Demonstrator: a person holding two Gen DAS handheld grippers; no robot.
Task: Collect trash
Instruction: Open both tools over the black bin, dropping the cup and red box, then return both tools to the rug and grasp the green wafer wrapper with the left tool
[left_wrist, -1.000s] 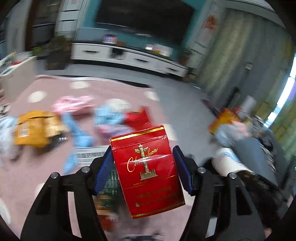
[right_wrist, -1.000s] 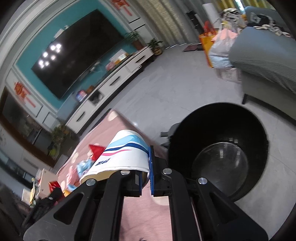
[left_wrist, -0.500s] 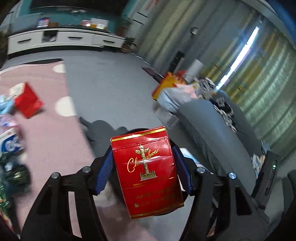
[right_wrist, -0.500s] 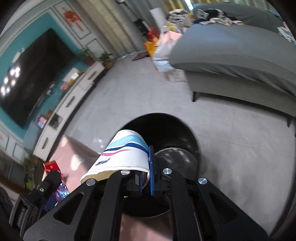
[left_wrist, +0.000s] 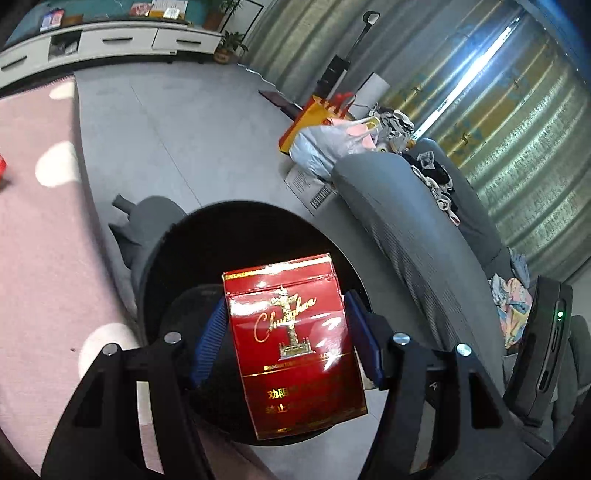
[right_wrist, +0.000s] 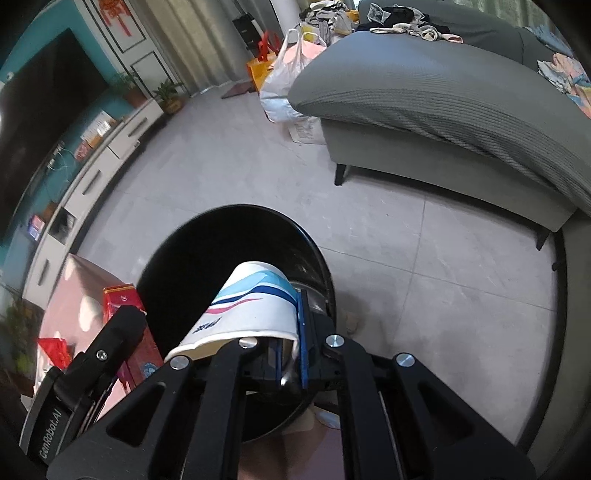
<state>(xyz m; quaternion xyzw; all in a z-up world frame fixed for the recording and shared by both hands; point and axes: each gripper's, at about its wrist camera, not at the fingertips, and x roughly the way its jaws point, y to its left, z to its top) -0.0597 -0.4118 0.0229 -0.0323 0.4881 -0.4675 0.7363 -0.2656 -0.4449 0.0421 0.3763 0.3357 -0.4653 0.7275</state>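
A red cigarette pack (left_wrist: 295, 347) with gold lettering is clamped between the blue pads of my left gripper (left_wrist: 286, 334), held above the mouth of a round black bin (left_wrist: 207, 236). My right gripper (right_wrist: 290, 347) pinches the rim wall of a white paper cup (right_wrist: 247, 310) with blue and pink stripes; the cup lies on its side over the same black bin (right_wrist: 173, 266). The left gripper's body (right_wrist: 92, 362) shows at the lower left of the right wrist view, with the red pack (right_wrist: 122, 299) in it.
The bin stands on grey floor tiles (right_wrist: 388, 236) at the edge of a pink rug (left_wrist: 40, 236). A grey sofa (right_wrist: 443, 103) with clothes on it is close on the right. Plastic bags (left_wrist: 325, 144) lean by its end. A white TV cabinet (left_wrist: 110, 37) lines the far wall.
Both grippers swung away from the littered rug to the black bin and sank toward it. The pack and the cup stayed gripped throughout.
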